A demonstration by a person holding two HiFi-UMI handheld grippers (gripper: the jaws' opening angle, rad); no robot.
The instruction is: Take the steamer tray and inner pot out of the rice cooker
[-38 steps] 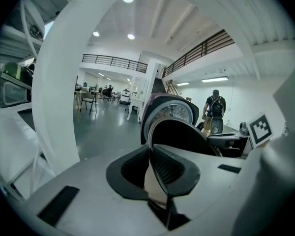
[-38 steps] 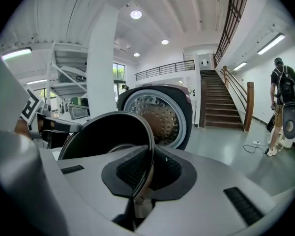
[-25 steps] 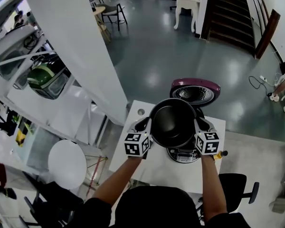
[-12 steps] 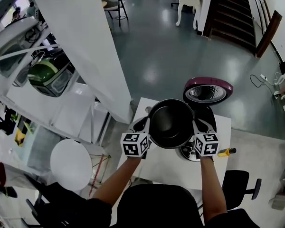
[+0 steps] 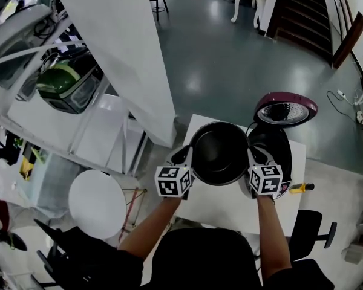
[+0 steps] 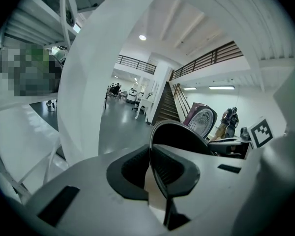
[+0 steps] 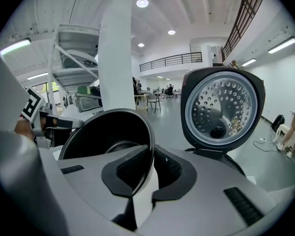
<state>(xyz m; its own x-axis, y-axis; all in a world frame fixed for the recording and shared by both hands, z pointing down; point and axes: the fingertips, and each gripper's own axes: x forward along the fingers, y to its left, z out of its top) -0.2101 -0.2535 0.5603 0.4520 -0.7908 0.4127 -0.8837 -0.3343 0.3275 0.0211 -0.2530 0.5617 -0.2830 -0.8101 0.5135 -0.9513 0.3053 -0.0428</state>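
The inner pot [image 5: 219, 153] is in the middle of the head view. It hangs in the air over the white table [image 5: 215, 203], just left of the rice cooker [image 5: 279, 147]. The cooker's lid [image 5: 286, 110] stands open at the upper right.

My left gripper [image 5: 185, 157] is pinched tight on the pot's left rim. My right gripper [image 5: 255, 157] is pinched tight on its right rim. In each gripper view the thin rim sits between the black pads.

To do this bit well, I think I should hold both hands at the same height so the pot is flat. I should move them together so the rim does not twist out. Then I bring it down slowly onto a bare part of the table, and let go only when the bottom rests there.
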